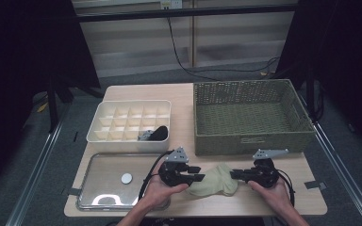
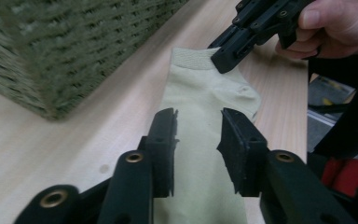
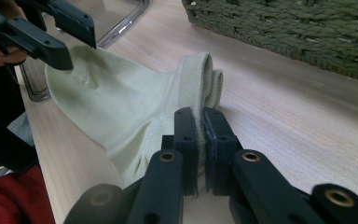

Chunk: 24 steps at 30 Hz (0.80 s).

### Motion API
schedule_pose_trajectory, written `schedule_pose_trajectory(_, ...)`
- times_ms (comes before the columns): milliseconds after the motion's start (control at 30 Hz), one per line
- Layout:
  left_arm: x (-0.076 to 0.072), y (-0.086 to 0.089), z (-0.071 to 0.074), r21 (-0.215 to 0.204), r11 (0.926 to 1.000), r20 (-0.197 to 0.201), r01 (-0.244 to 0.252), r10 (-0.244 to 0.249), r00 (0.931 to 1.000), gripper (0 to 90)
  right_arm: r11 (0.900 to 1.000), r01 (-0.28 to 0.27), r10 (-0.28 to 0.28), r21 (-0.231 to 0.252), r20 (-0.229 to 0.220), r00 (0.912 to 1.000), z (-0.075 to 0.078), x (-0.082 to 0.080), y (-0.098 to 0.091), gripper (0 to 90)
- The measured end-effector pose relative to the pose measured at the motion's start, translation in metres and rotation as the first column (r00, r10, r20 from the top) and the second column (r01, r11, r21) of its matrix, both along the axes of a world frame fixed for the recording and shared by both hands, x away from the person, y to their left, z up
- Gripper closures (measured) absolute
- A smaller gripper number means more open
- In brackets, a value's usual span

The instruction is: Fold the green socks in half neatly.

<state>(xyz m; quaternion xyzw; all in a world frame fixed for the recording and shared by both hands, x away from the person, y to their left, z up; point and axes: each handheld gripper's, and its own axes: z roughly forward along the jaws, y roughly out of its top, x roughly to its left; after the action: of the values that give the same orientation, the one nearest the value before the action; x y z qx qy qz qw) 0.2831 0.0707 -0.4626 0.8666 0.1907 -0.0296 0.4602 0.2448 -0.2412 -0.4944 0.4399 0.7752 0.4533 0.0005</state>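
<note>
**A:** Jaws check: right gripper (image 3: 199, 135) is pinched on the sock's (image 1: 215, 179) cuff, left gripper (image 2: 198, 140) straddles the toe, looks unclamped, on the table (image 1: 188, 96) before the basket (image 1: 252, 140).

**B:** Soft, light, floppy. Grab both ends.

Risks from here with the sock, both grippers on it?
1. The right gripper pinches only a thin edge of the sock near its cuff; a pull may slip it free.
2. The left gripper stands open astride the toe end, so closing now may grab a bunched fold.

Overhead view; tool views close
</note>
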Motion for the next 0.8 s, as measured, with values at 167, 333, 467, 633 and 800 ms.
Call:
schedule_pose_trajectory(167,0.002,-0.009,-0.011,-0.009,0.9993,-0.042,0.037,-0.037,0.9984,75.1,0.9999,0.002,-0.002,0.013,0.006,1.0000,0.002,0.001,0.001,85.3)
schedule_pose_trajectory(333,0.001,-0.027,-0.023,0.030,0.9975,-0.056,0.063,-0.062,0.9965,77.3,0.9997,-0.007,0.007,0.024,0.015,0.9999,0.005,0.002,0.005,85.3)
schedule_pose_trajectory(467,0.003,-0.035,-0.031,0.062,0.9957,-0.053,0.069,-0.066,0.9964,77.9,0.9992,-0.013,0.012,0.037,0.025,0.9996,0.007,0.001,0.005,85.3)
schedule_pose_trajectory(633,0.003,-0.040,-0.038,0.078,0.9941,-0.061,0.076,-0.071,0.9956,77.4,0.9991,-0.012,0.011,0.041,0.024,0.9997,0.008,0.001,0.005,85.3)
schedule_pose_trajectory(800,0.003,-0.039,-0.040,0.085,0.9938,-0.051,0.072,-0.068,0.9964,78.5,0.9984,-0.019,0.018,0.052,0.031,0.9994,0.010,0.001,0.007,85.3)
